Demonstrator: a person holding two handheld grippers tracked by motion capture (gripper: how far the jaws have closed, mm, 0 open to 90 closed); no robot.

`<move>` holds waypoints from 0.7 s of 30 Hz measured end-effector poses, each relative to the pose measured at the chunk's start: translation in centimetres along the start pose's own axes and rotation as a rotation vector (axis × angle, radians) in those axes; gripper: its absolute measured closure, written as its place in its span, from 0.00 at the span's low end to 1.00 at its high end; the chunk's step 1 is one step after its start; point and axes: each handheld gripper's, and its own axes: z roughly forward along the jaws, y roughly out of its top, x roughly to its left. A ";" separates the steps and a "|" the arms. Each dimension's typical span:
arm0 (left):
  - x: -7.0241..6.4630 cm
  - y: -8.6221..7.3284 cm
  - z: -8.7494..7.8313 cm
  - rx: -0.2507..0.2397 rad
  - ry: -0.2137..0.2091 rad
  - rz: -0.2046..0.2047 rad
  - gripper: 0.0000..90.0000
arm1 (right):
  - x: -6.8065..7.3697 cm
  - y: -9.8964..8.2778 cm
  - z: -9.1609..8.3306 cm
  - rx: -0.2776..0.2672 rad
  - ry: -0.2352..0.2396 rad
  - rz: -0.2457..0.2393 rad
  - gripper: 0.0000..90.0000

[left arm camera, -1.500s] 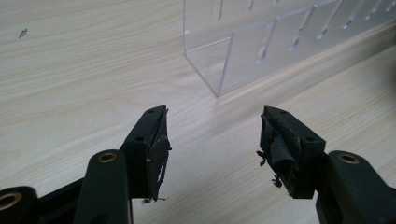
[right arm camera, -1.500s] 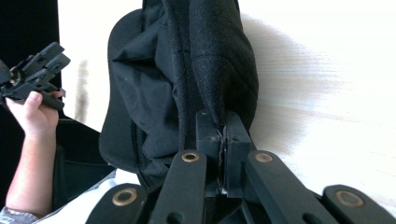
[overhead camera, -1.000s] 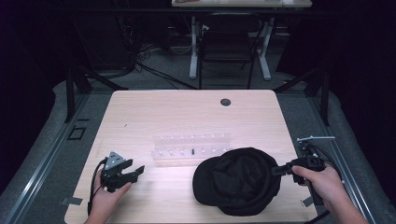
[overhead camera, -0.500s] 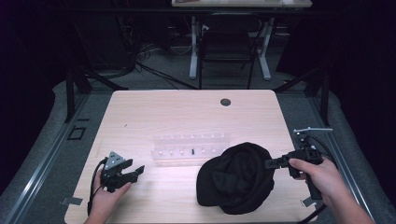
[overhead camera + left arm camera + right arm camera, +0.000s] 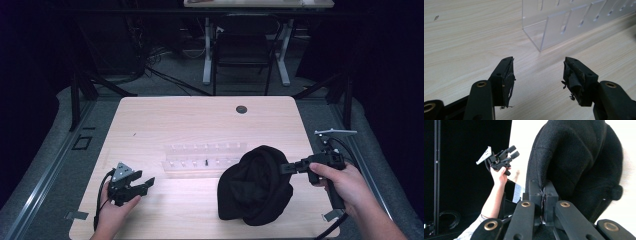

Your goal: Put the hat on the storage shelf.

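Meanwhile, the right gripper point(image 5: 286, 168) clamps its jaws on the edge of a black cap point(image 5: 256, 189), apparently by the brim, tilting it up at the right of the bench point(image 5: 200, 120). The cap's lower edge seems to rest on the wood beside the clear acrylic rack point(image 5: 200, 157). The left gripper point(image 5: 144, 184) hovers with jaws open and empty. A thin pinch could let the fabric slip free, or the sagging cap could knock the rack.
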 end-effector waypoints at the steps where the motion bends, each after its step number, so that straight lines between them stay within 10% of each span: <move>1: 0.0 0.0 0.0 0.000 -0.001 0.000 0.47 | 0.2 0.1 -0.1 -0.005 0.007 -0.001 0.98; 21: 0.1 -0.1 0.2 0.003 0.007 -0.004 0.42 | 2.1 0.5 -1.9 -0.074 0.048 -0.041 0.98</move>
